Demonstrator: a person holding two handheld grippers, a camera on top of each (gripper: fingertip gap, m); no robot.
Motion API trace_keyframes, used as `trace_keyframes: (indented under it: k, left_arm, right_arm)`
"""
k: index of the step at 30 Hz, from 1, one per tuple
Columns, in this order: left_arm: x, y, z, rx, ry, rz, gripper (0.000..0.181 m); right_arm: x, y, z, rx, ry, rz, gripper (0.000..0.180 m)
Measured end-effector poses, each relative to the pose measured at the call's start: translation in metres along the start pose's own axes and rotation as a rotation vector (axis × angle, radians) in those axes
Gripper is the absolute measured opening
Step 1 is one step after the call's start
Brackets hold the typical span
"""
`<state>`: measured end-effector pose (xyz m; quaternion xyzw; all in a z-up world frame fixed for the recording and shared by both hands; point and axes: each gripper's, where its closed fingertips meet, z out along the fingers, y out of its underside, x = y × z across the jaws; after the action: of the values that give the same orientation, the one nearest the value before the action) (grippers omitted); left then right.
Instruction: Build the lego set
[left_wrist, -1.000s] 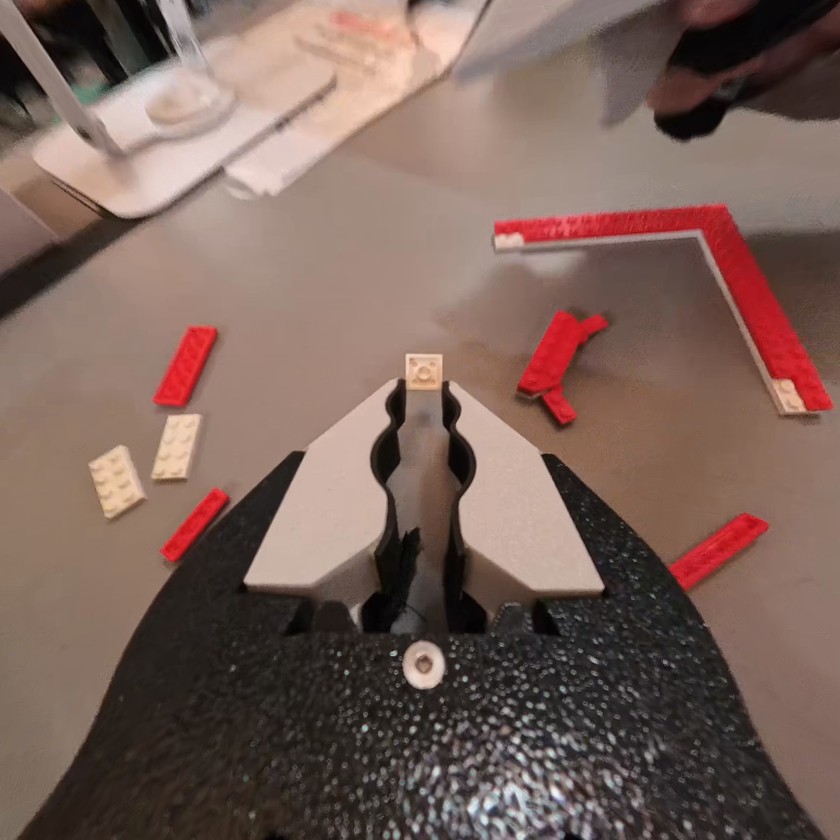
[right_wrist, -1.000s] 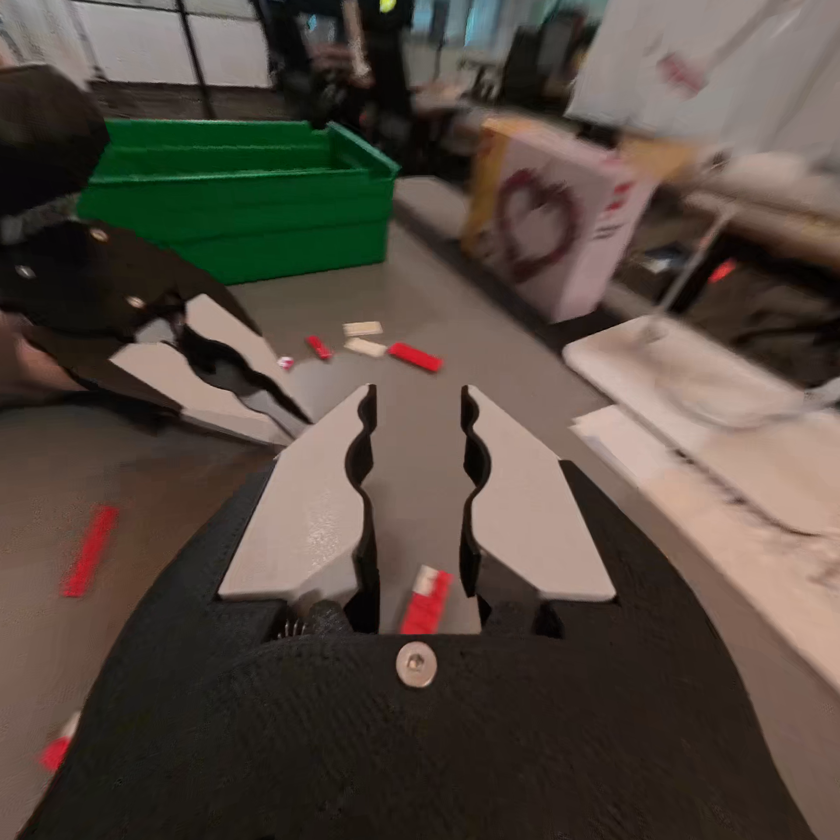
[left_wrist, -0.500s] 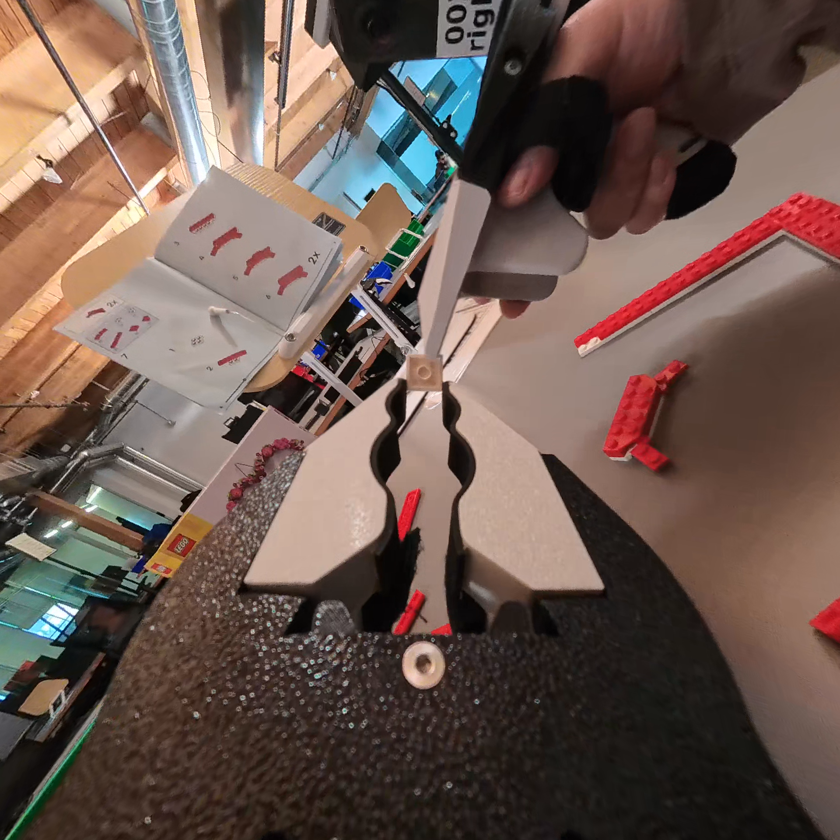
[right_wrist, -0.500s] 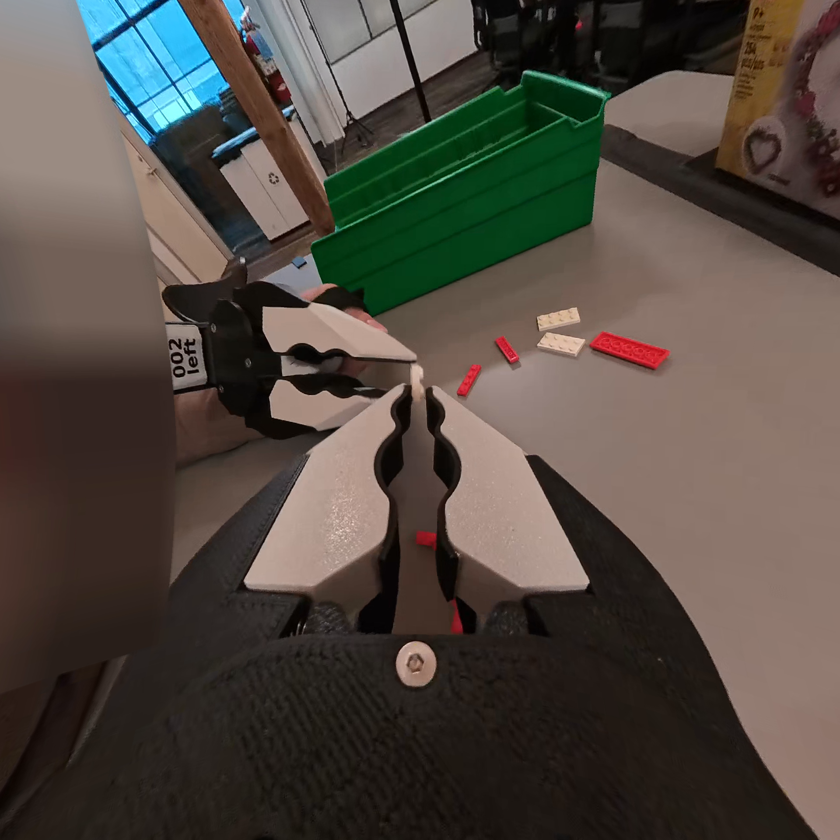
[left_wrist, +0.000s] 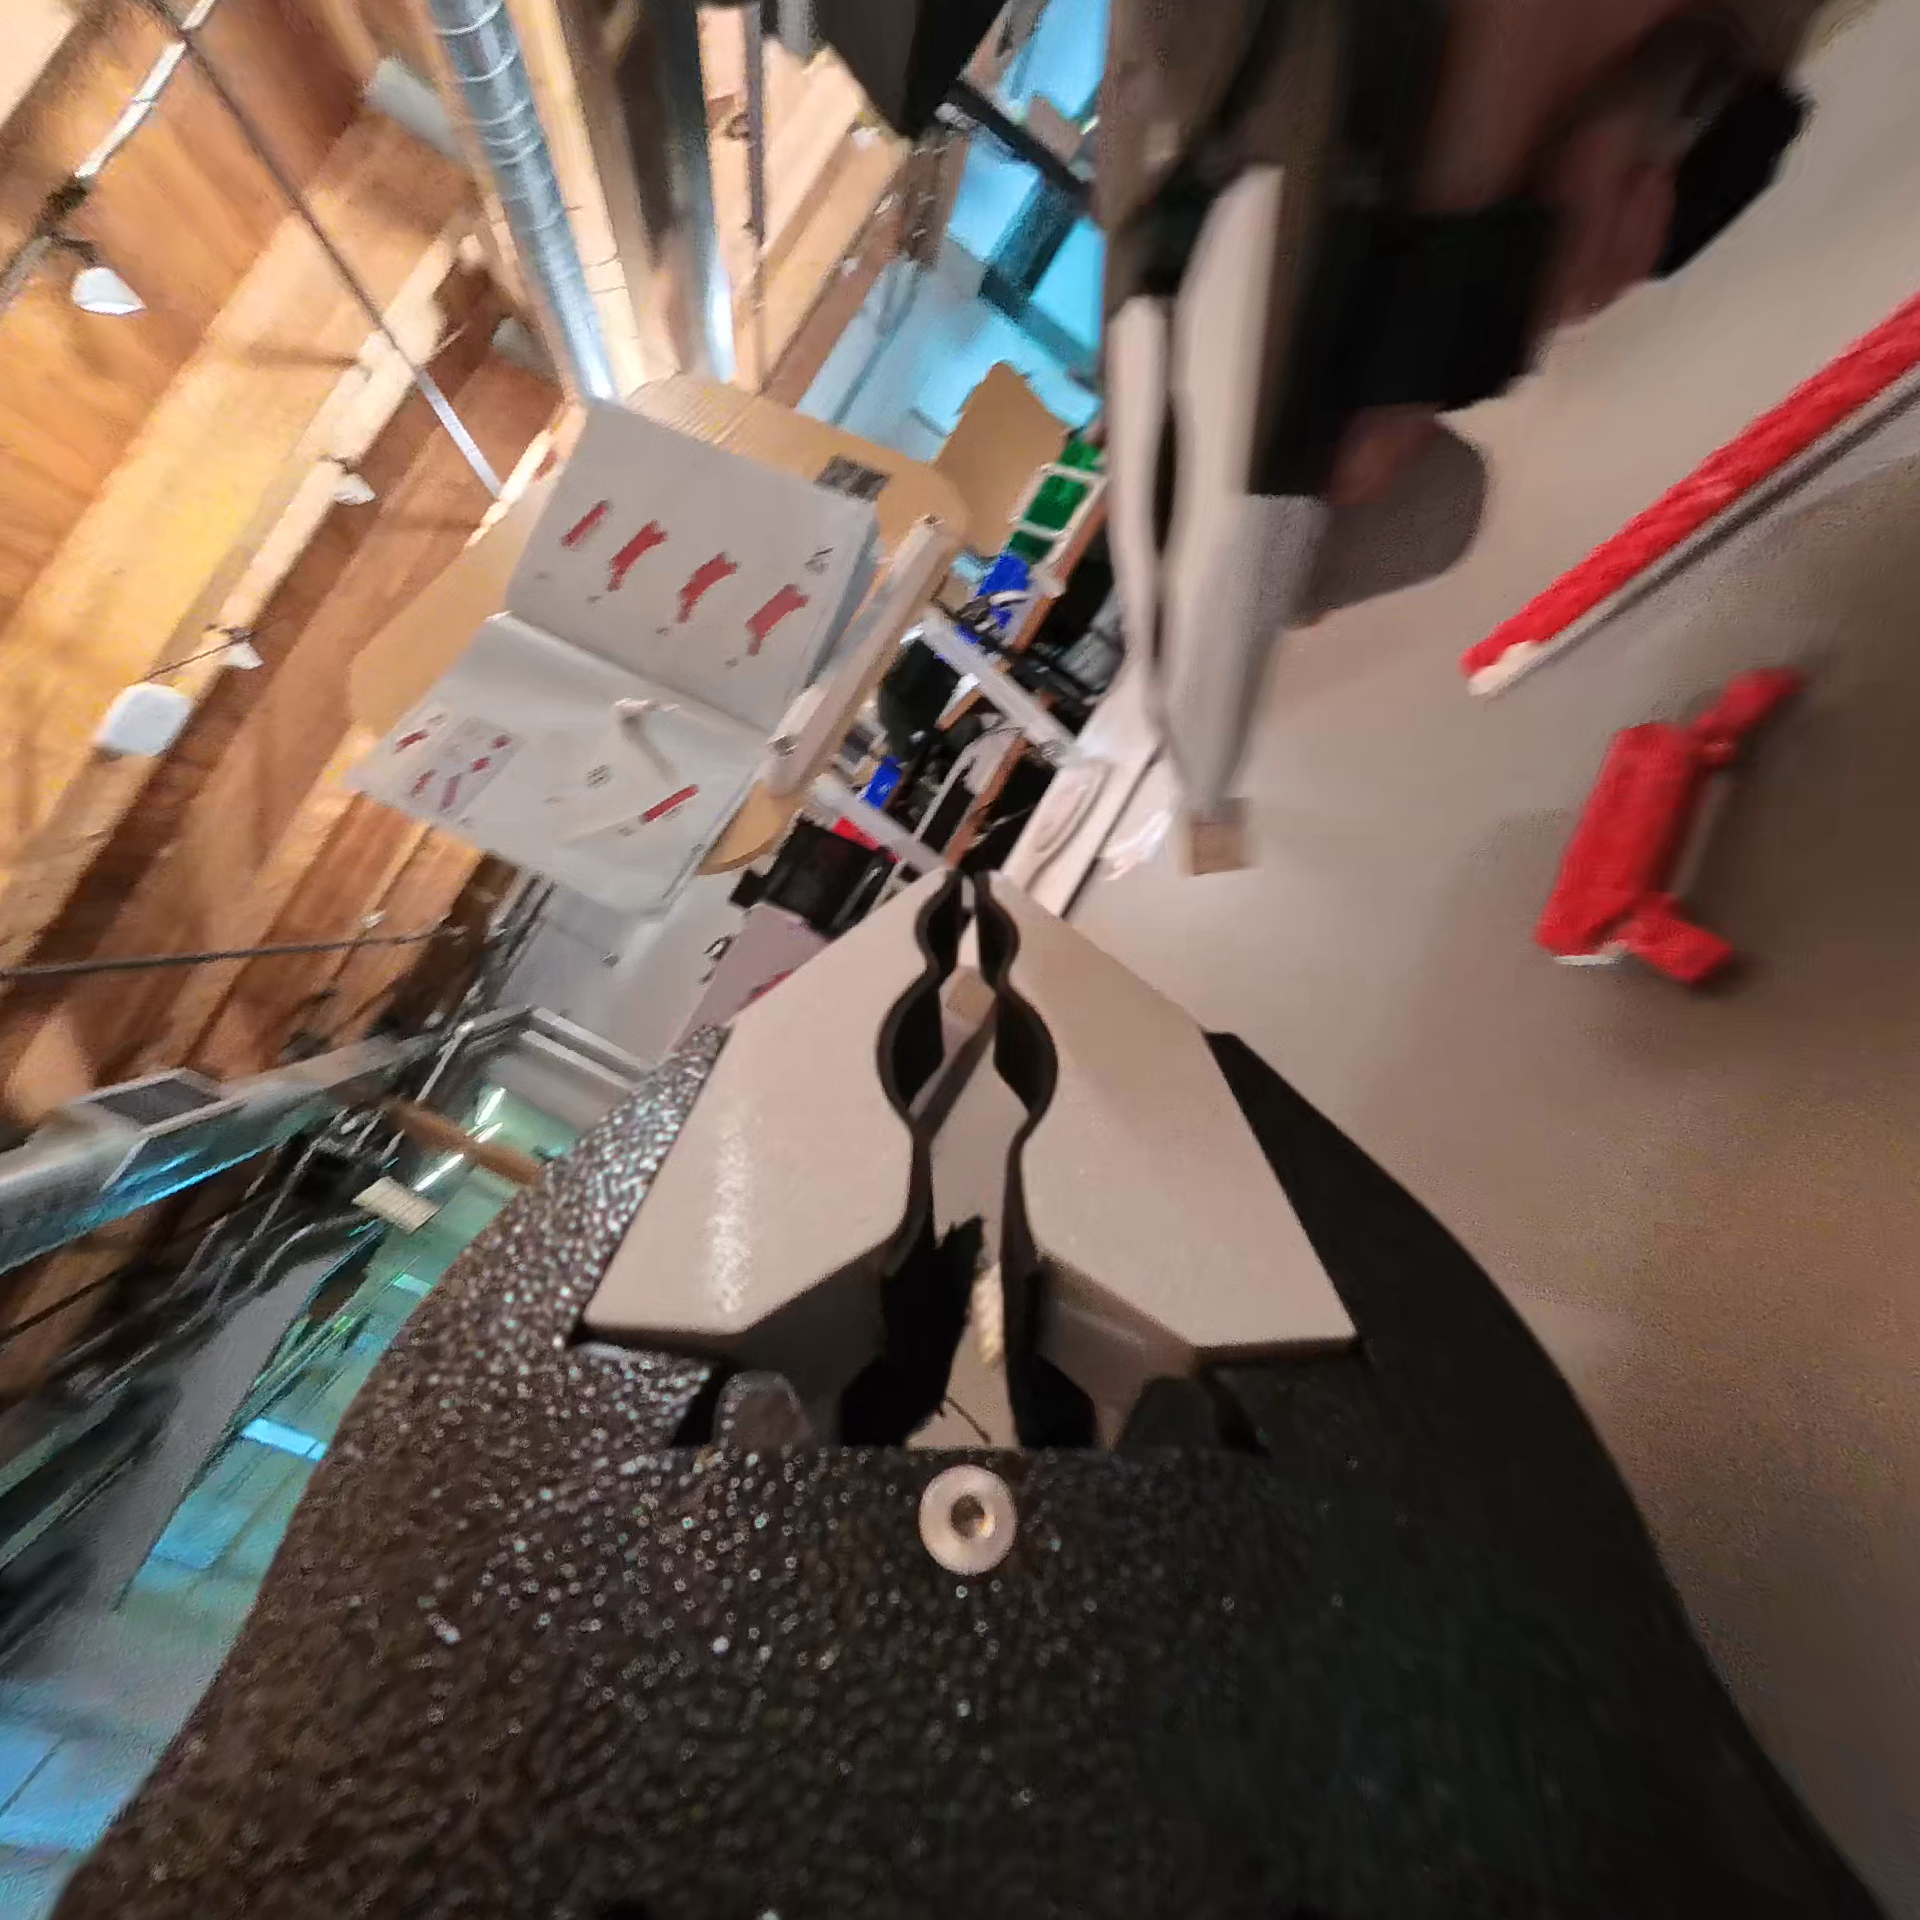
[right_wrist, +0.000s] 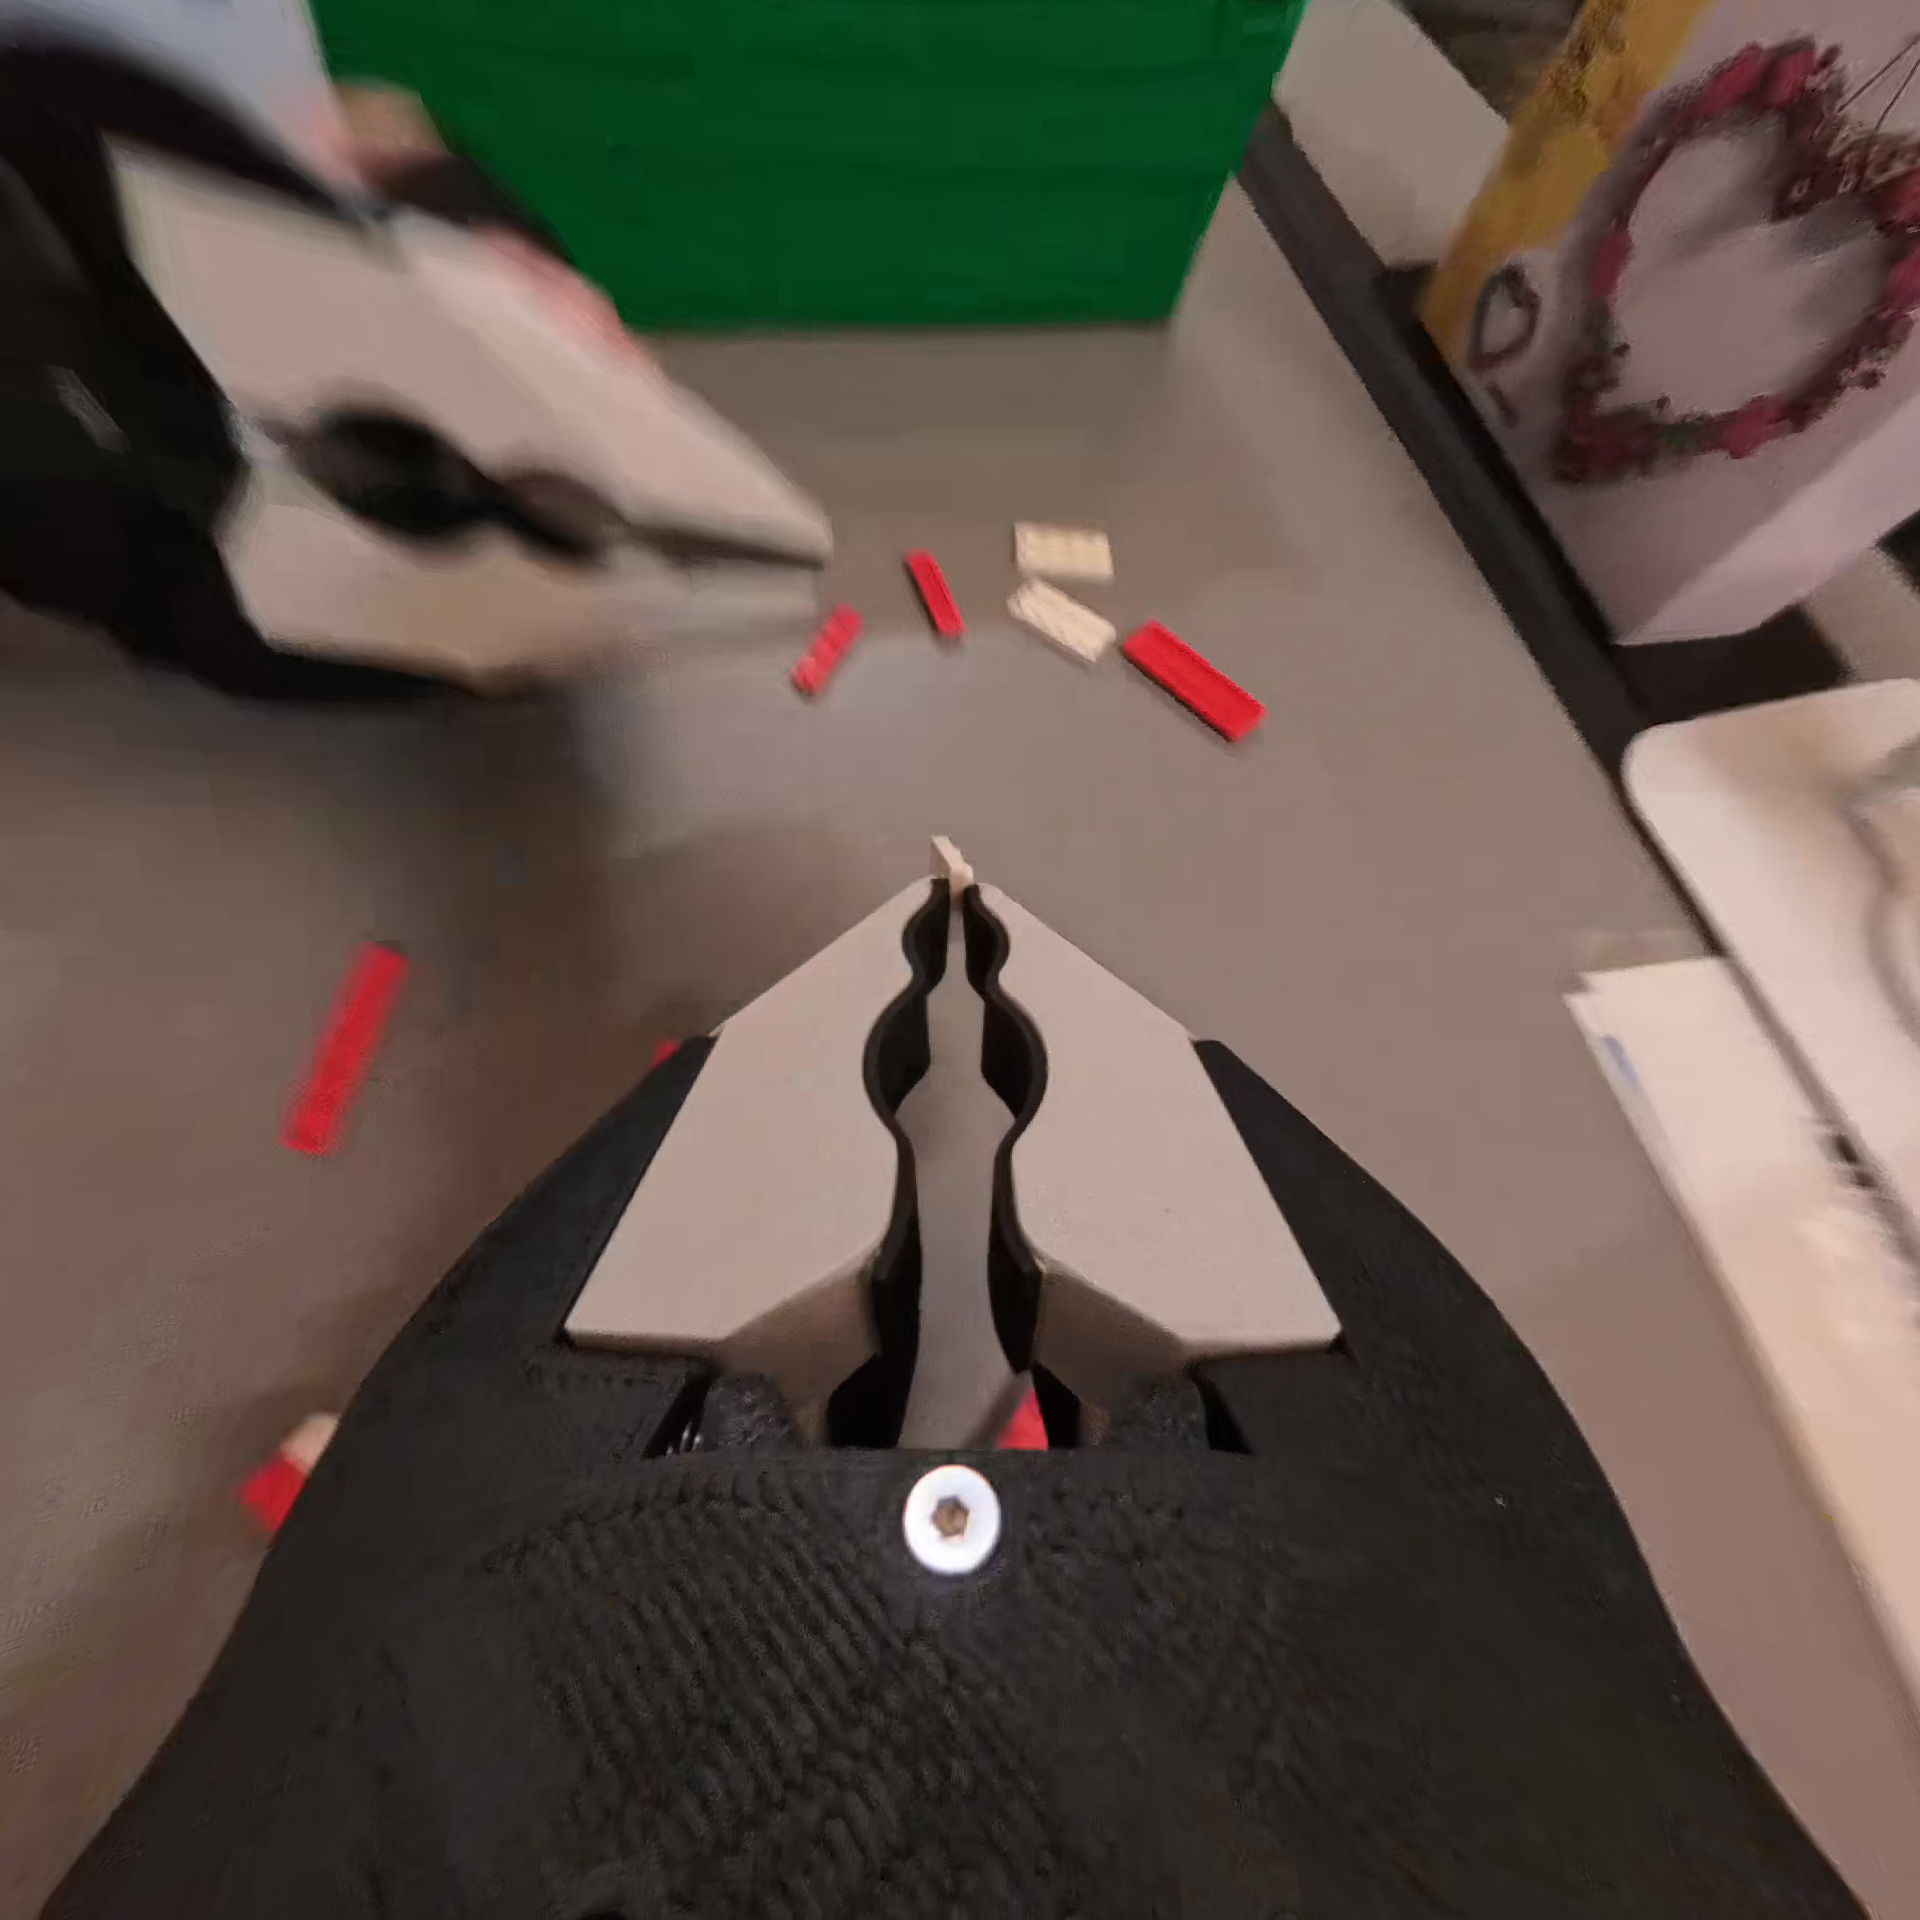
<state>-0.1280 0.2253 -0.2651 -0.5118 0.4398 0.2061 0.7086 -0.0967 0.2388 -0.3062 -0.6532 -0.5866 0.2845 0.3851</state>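
Observation:
My right gripper (right_wrist: 948, 891) is shut on a small tan square plate (right_wrist: 950, 860) that sticks out past its tips, held above the grey table. In the left wrist view that gripper (left_wrist: 1210, 800) points down with the plate (left_wrist: 1218, 844) at its tip. My left gripper (left_wrist: 963, 883) is shut and empty, tilted, its tips a short way left of the plate. It shows blurred at the left of the right wrist view (right_wrist: 800, 571). A red L-shaped frame (left_wrist: 1704, 488) and a small red sub-assembly (left_wrist: 1642, 842) lie on the table.
Loose parts lie ahead of the right gripper: two tan plates (right_wrist: 1062, 549), a wide red plate (right_wrist: 1193, 678), two narrow red ones (right_wrist: 828, 648), and a red strip (right_wrist: 346, 1047). A green bin (right_wrist: 790, 156), the set's box (right_wrist: 1714, 312), a white stand base (right_wrist: 1787, 831) and an open instruction booklet (left_wrist: 644, 665) surround them.
The tan plate went from my left gripper's tips to my right gripper. The right gripper pulled away with it, and the left gripper closed empty.

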Motion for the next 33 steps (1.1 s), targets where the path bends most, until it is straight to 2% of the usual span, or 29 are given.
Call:
trace_keyframes:
  k: [3,8,13,18,27,33]
  left_arm:
    - [-0.024,0.01,-0.005,-0.041,-0.098,-0.032,0.0]
    - [-0.049,0.024,-0.012,-0.071,-0.209,-0.137,0.0]
    - [-0.06,0.032,-0.016,-0.069,-0.238,-0.238,0.0]
    - [-0.062,0.041,-0.016,-0.079,-0.235,-0.316,0.0]
    - [-0.055,0.035,-0.014,-0.077,-0.215,-0.243,0.0]
    - [-0.057,0.037,-0.015,-0.081,-0.22,-0.262,0.0]
  right_arm:
    - [0.005,0.023,0.012,-0.153,0.114,-0.214,0.0]
    - [-0.009,0.025,0.035,-0.231,0.182,-0.551,0.0]
    - [-0.015,0.03,0.052,-0.327,0.244,-0.742,0.001]
    - [-0.017,0.031,0.054,-0.371,0.245,-0.723,0.001]
    - [-0.02,0.039,0.057,-0.397,0.203,-0.654,0.0]
    - [-0.03,0.023,0.05,-0.263,0.094,-0.411,0.016]
